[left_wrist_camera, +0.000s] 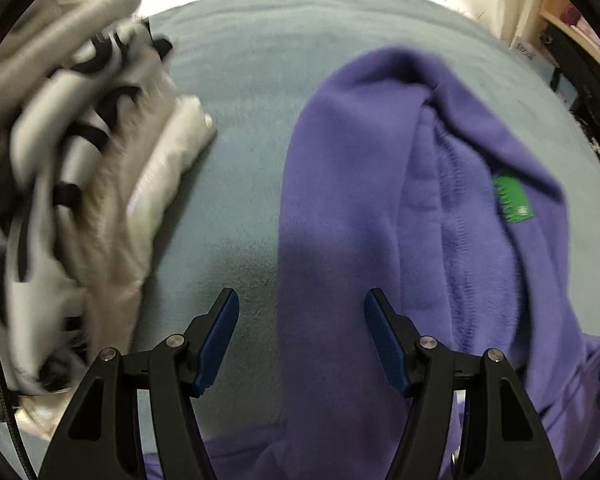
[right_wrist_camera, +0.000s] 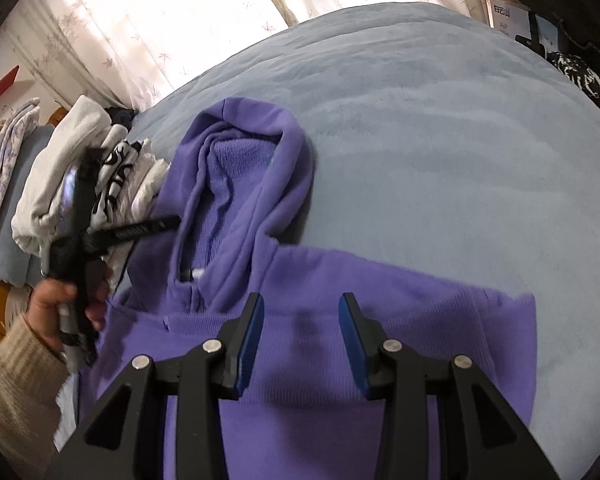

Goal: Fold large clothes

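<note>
A purple fleece hoodie (right_wrist_camera: 380, 312) lay on the bed (right_wrist_camera: 440, 128), over its soft grey-blue plush blanket, hood spread toward the curtains (right_wrist_camera: 160, 12), its fuzzy lining showing. The right gripper (right_wrist_camera: 301, 340) hovered over the hoodie's body, fingers released with nothing between them. The left gripper (left_wrist_camera: 301, 336) hung spread and empty above the garment's edge. Only the left view caught the green label (left_wrist_camera: 514, 200); only the right showed the hand (right_wrist_camera: 60, 304) and the cream knit sleeve (right_wrist_camera: 16, 400). A pile of folded clothes (right_wrist_camera: 100, 176) sat beside the hood.
</note>
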{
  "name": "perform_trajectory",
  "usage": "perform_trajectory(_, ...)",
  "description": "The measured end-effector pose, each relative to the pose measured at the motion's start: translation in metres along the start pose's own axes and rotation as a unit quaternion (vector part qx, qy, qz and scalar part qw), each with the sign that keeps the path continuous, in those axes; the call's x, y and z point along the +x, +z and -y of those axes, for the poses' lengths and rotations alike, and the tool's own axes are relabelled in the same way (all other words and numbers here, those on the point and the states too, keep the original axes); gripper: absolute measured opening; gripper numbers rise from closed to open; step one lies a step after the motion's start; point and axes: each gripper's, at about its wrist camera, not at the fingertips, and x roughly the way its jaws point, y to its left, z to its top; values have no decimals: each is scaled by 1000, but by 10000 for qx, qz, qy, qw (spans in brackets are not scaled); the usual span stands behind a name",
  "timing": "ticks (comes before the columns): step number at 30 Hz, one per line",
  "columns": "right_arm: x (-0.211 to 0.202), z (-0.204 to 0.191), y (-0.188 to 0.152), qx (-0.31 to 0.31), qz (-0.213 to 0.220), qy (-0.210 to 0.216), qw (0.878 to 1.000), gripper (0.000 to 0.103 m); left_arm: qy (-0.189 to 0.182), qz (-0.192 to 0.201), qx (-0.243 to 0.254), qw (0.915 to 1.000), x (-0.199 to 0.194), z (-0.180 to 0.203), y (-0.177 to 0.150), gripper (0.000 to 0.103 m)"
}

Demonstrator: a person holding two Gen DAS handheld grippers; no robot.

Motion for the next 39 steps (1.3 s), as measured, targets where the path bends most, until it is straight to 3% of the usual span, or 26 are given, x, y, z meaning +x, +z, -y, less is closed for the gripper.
perform_trajectory(2,8,-4,17,-3,35,63,10000,39,-97,-44,-183,9998,6,-2,0,61)
perform_trajectory(6,35,-11,61,114,95,65,9999,39,-391,62,-208,9990,4,1,0,12)
perform_trajectory(7,41,-11,69,143,111,42,9998,39,-337,124,-155,9992,2,3,-1,8)
perform_trajectory(12,89,-10,111,245,17,-236,9994,39,-179,471,50,9987,-18,15,-12,4)
perform_trajectory(16,113,-7,119,397,17,-493,9980,38,-199,671,270,9972,-38,18,-21,4)
perform_trajectory(18,111,-12,116,277,177,-531,9980,7,-217,792,359,9960,-50,14,-27,4)
perform_trajectory(21,92,-27,110,-99,427,-513,9977,5,-272,991,324,9942,-72,7,-37,3)
perform_trajectory(25,16,-43,79,-675,1355,47,9885,5,-421,1513,378,9869,-110,-8,-68,3)
perform_trajectory(29,-71,-50,2,-1573,2205,591,9608,6,-837,2262,671,9682,-159,-20,-131,4)
perform_trajectory(31,-87,-46,-35,-1751,2011,610,9619,9,-982,2266,813,9656,-169,-25,-168,6)
perform_trajectory(34,-93,-33,-81,-1809,1420,396,9724,20,-943,1925,926,9724,-166,-30,-213,7)
perform_trajectory(39,-96,-11,-138,-1522,664,99,9861,21,-1109,1299,385,9846,-160,-53,-261,8)
